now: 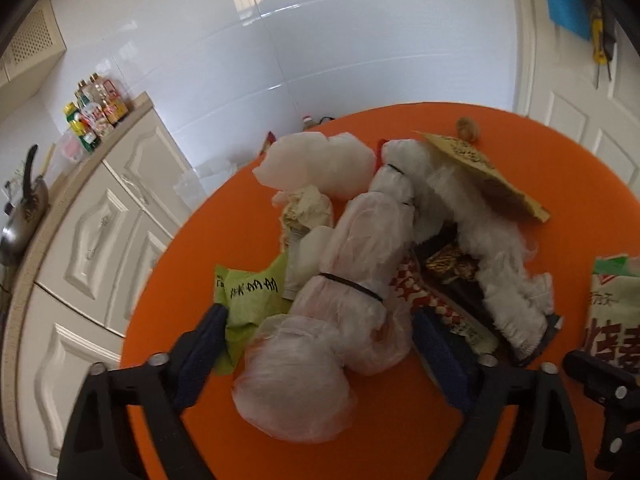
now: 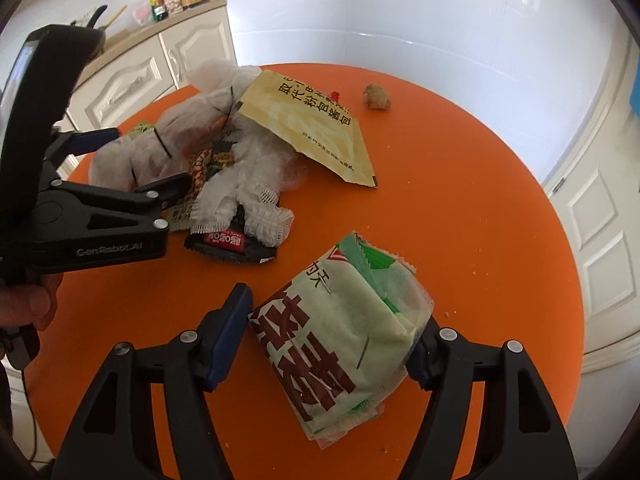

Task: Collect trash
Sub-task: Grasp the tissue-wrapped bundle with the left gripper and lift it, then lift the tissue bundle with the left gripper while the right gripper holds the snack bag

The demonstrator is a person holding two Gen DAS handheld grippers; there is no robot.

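A: What does the left wrist view show?

B: A round orange table [image 1: 400, 420], smooth and flat. A heap of trash lies in the middle of it. The left gripper [image 1: 316, 344] is spread apart. A long soft roll of thin pinkish plastic bags [image 1: 344, 292], tied with black bands, lies between its blue pads [image 1: 204, 344]. I cannot see the pads squeezing it.

A: What else is in the heap?

B: A green wrapper [image 1: 248, 296] with black writing that I cannot read, a white lacy paper thing [image 1: 496, 264], and a flat tan paper packet [image 1: 484, 176] toward the far edge. A small brown crumpled ball [image 1: 468, 128] sits alone near the far edge.

A: And beside the table?

B: Cream cupboards [image 1: 100, 232] with bottles [image 1: 96, 112] on top.

A: Now the right wrist view?

B: The right gripper [image 2: 332, 336] is clamped on a pale green crinkly bag [image 2: 340, 344]. The bag has big dark red Chinese letters, and sits near the close edge of the table. Both pads touch its sides.

A: Can you read anything?

B: The tan packet [image 2: 312, 128] has the black Chinese words "取代粉包酱包". The left gripper's [image 2: 148, 160] black frame says "GenRobot.AI". It is by the left edge, with the bag roll [image 2: 160, 144] between its fingers. A hand [image 2: 28, 304] holds it.

A: Anything under the heap?

B: A black wrapper [image 2: 232, 248] with a red label, lying flat.
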